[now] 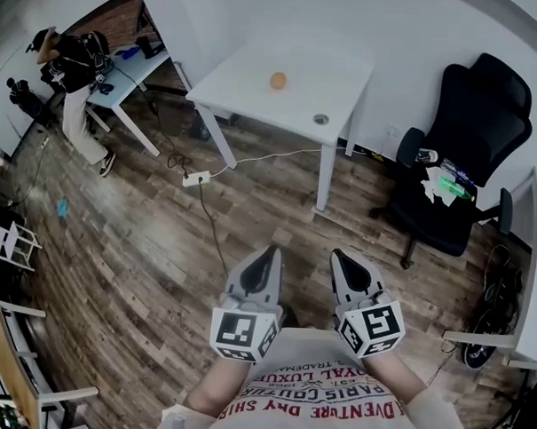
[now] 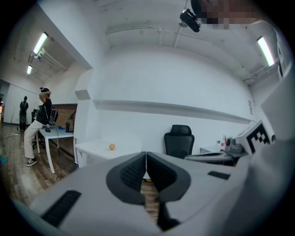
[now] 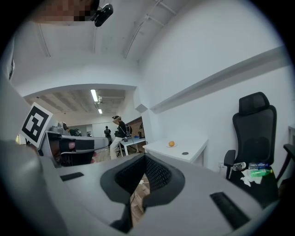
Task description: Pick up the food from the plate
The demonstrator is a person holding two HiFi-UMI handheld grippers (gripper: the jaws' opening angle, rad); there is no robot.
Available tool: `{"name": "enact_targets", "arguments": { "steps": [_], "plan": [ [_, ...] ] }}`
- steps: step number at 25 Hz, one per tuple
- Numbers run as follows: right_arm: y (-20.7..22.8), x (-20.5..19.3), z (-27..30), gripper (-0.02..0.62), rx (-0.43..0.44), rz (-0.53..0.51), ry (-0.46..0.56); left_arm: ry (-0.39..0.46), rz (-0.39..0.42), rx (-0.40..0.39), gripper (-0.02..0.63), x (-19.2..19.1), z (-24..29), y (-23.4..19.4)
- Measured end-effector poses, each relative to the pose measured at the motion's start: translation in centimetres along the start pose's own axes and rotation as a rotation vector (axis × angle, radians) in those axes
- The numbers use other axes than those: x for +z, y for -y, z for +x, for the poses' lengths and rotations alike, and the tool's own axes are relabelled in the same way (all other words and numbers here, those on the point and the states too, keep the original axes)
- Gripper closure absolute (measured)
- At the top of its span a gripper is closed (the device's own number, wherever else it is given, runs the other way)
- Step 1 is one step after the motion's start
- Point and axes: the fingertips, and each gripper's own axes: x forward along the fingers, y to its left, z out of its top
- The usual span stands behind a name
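Observation:
A small orange piece of food [image 1: 278, 80] lies on a white plate on the white table [image 1: 247, 84] across the room. It also shows far ahead in the left gripper view as the food [image 2: 111, 147] and in the right gripper view as the food [image 3: 171, 144]. My left gripper [image 1: 269, 252] and right gripper [image 1: 340, 255] are held side by side close to my chest, over the wooden floor, well short of the table. Each has its jaws shut with nothing between them, as the left gripper [image 2: 146, 155] and the right gripper [image 3: 144, 157] show in their own views.
A small round disc [image 1: 321, 119] sits near the table's front corner. A black office chair [image 1: 466, 164] with green and white items on its seat stands right of the table. A power strip [image 1: 196, 178] and cables lie on the floor. A person [image 1: 75, 76] stands at a far-left desk.

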Motion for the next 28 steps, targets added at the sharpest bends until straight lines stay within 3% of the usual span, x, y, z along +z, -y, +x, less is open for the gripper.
{"name": "enact_targets", "arguments": {
  "steps": [9,22,28],
  "plan": [
    [2.0,-0.1,8.3,0.586,-0.074,0.033,-0.038,-0.032,-0.068,-0.027,0.598,-1.0,5.2,-7.3],
    [0.1,4.3,30.6,0.586,-0.161,0.019,-0.054,-0.015,-0.108,-0.091,0.598,4.2,17.0,-28.8],
    [-0.9,5.6,38.1,0.586,-0.192,-0.005,-0.060,-0.007,-0.114,-0.120,0.598,5.9,20.8,-36.0]
  ]
}}
